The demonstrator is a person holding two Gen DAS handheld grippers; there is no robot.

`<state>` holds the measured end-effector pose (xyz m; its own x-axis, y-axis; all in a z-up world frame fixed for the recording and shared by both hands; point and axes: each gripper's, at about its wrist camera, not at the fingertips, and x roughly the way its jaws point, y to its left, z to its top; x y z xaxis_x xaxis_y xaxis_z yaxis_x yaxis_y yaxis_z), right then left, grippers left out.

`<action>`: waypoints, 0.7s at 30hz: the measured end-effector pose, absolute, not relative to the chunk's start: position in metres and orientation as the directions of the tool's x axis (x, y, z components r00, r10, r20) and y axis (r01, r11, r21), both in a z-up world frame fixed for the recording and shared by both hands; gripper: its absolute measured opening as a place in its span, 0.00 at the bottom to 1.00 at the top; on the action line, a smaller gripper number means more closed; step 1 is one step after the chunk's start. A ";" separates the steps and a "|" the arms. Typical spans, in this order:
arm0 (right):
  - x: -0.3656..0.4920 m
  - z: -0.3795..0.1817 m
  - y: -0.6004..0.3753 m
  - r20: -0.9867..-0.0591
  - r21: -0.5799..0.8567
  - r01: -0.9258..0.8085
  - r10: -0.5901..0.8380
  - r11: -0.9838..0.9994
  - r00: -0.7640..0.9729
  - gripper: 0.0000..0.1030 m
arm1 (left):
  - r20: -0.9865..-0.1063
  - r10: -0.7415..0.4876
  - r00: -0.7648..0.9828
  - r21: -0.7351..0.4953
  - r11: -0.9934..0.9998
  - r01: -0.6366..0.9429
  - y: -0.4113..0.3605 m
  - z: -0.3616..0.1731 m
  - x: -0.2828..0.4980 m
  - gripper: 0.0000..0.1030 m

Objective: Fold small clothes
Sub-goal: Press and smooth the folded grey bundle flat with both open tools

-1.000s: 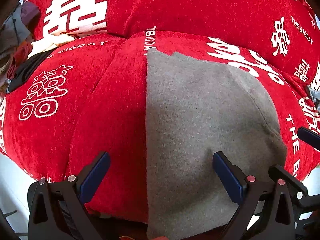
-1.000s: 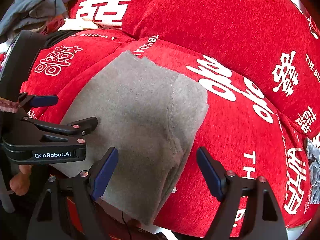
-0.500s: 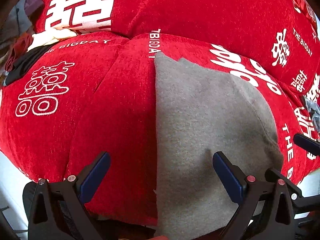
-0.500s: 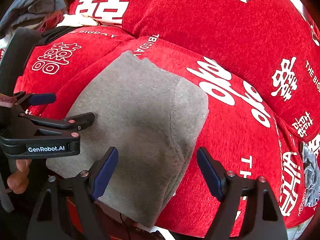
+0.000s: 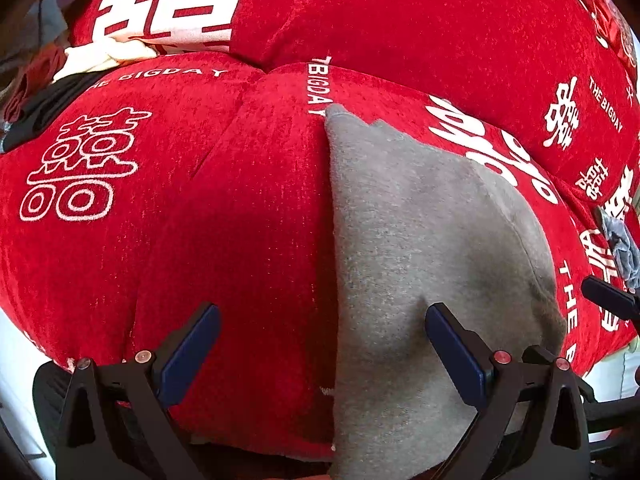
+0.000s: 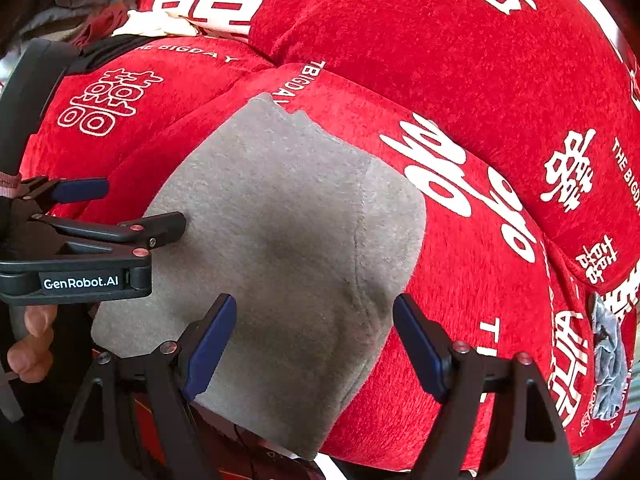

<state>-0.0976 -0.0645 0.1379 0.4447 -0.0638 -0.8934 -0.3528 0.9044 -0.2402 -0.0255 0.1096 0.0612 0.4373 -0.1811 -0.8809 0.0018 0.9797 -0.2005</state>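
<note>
I have the red sofa cushion [image 5: 168, 240] as my folding surface, broad and soft enough to keep the grey garment [image 6: 280, 240] spread flat on it, its near edge hanging over the front. My left hand-held gripper [image 5: 320, 344] hovers spread over its left edge, pinching nothing. My right hand-held gripper [image 6: 316, 340] hangs equally wide above the seamed right side, empty.

Bare red cushion [image 5: 200, 240] lies open left of the grey cloth [image 5: 420, 260], and right of it [image 6: 480, 300] too. A clothes heap [image 6: 88, 4] crowds the far left; a grey rag [image 6: 608, 360] blocks the right edge.
</note>
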 end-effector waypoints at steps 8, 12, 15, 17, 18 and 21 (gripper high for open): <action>-0.096 0.134 -0.053 -0.897 -0.255 -0.366 -0.078 0.895 0.434 0.81 | -0.878 -0.195 0.436 -0.215 0.977 0.002 0.114 0.060 -0.024 0.99; -0.095 0.133 -0.049 -0.898 -0.262 -0.371 -0.084 0.891 0.432 0.81 | -0.878 -0.199 0.436 -0.220 0.975 0.002 0.116 0.059 -0.024 0.99; -0.095 0.131 -0.048 -0.899 -0.264 -0.371 -0.087 0.890 0.430 0.81 | -0.878 -0.198 0.435 -0.219 0.976 0.001 0.116 0.058 -0.024 0.99; -0.095 0.130 -0.048 -0.900 -0.263 -0.371 -0.088 0.890 0.427 0.81 | -0.878 -0.197 0.436 -0.219 0.976 0.000 0.116 0.058 -0.025 0.99; -0.096 0.130 -0.048 -0.900 -0.262 -0.371 -0.087 0.891 0.426 0.81 | -0.878 -0.196 0.437 -0.219 0.976 -0.001 0.116 0.058 -0.025 0.99; -0.096 0.129 -0.047 -0.901 -0.260 -0.374 -0.085 0.890 0.424 0.81 | -0.877 -0.188 0.442 -0.210 0.978 -0.001 0.116 0.060 -0.026 0.99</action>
